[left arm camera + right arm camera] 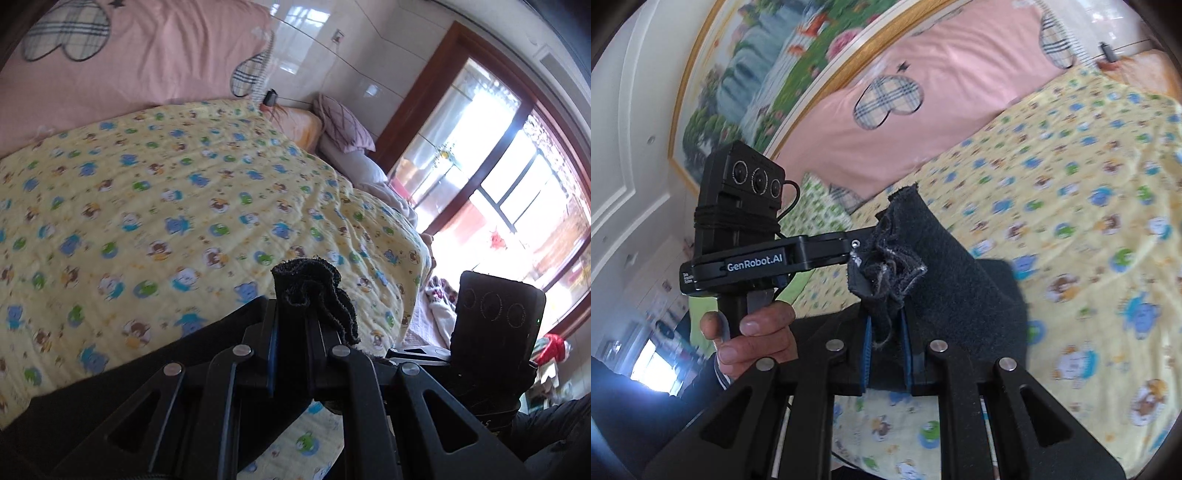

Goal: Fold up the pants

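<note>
The pants (317,291) are dark, almost black fabric. My left gripper (293,325) is shut on a bunched edge of them, lifted above the bed; the rest hangs down to the lower left. My right gripper (888,332) is shut on another bunched, frayed edge of the pants (945,258), which drape off to the right. The left gripper (860,245) shows in the right wrist view, close beside the right one, also pinching the cloth. The right gripper's camera body (495,325) shows at the right in the left wrist view.
A yellow quilt with cartoon animals (184,206) covers the bed below both grippers. A pink duvet (155,55) lies along the far side. Pillows (343,125) sit at the head, near a bright window (517,177). A framed landscape painting (768,74) hangs on the wall.
</note>
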`<state>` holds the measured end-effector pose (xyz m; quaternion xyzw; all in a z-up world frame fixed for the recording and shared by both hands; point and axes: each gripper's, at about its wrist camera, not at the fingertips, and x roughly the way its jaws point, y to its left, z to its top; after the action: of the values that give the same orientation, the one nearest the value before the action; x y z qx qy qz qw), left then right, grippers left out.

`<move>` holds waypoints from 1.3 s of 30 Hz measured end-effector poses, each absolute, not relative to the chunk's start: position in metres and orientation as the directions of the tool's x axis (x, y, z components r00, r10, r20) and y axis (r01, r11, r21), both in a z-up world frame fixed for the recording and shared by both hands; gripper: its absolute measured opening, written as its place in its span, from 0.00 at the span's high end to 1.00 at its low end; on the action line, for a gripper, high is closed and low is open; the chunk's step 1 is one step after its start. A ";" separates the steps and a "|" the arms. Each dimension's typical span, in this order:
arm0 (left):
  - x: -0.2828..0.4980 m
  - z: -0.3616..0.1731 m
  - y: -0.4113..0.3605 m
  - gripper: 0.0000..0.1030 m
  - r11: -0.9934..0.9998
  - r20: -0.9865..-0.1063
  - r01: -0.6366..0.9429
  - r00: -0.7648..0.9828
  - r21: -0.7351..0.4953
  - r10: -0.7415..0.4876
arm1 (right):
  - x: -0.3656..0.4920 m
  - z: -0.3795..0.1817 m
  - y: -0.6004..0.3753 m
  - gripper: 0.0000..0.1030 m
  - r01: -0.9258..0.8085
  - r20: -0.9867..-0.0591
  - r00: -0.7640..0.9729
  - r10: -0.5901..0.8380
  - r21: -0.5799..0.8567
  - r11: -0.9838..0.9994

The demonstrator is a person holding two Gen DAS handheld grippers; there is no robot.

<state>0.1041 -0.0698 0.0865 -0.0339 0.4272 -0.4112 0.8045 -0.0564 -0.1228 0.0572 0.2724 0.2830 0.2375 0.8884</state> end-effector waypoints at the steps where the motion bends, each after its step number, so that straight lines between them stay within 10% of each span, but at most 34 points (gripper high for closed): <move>1: 0.103 0.084 -0.061 0.90 0.668 -0.657 0.621 0.306 -0.411 -0.689 | -0.053 0.057 -0.118 0.85 -0.279 -0.379 0.715 0.588 0.616 0.736; 17: 0.109 -0.012 0.024 0.93 0.769 -0.707 0.367 0.318 -0.522 -0.632 | -0.009 0.002 -0.053 0.85 -0.282 -0.586 0.541 0.604 0.550 0.786; 33: 0.078 -0.011 0.069 0.92 0.831 -0.724 0.252 0.407 -0.497 -0.556 | -0.016 0.010 -0.040 0.56 -0.326 -0.573 0.495 0.652 0.573 0.752; 39: 0.061 -0.004 0.087 0.57 0.847 -0.719 0.214 0.453 -0.487 -0.528 | -0.019 0.020 -0.035 0.56 -0.357 -0.555 0.490 0.672 0.575 0.736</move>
<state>0.0610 0.0872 -0.0040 -0.1659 0.4738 -0.2217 0.8360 -0.0190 -0.0346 0.0203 0.1961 0.4017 0.3059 0.8406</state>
